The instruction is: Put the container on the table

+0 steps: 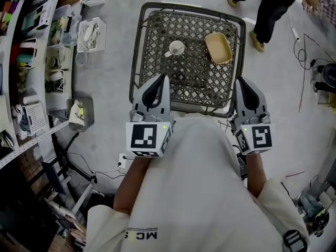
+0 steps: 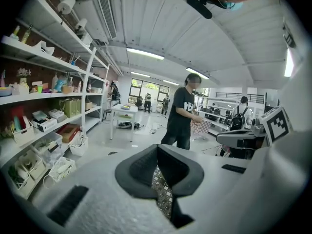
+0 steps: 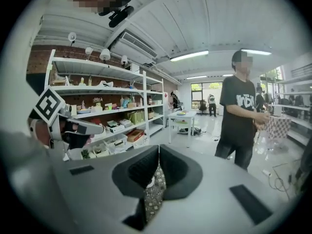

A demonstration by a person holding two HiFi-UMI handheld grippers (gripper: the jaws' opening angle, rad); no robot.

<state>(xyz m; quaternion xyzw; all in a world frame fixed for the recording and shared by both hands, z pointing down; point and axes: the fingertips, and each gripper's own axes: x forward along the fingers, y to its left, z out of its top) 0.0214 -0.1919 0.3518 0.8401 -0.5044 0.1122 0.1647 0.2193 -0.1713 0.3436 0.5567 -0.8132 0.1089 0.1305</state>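
A tan, shallow rectangular container [image 1: 218, 47] lies on the dark metal lattice table [image 1: 137, 41], toward its far right. A white cup [image 1: 177, 48] stands left of it on the same top. My left gripper [image 1: 160, 81] hovers over the table's near left edge, with its jaws pressed together and nothing between them. My right gripper [image 1: 241, 84] is held at the near right corner, also shut and empty. In the left gripper view [image 2: 157, 149] and the right gripper view [image 3: 159, 149], the dark pads meet at the tips. Only a strip of lattice shows through below them.
Shelves [image 1: 31, 62] full of small goods run down the left, with white baskets [image 1: 90, 33] on the floor beside them. A person [image 1: 265, 4] stands beyond the table's far right corner. Cables [image 1: 304, 51] trail on the floor at the right.
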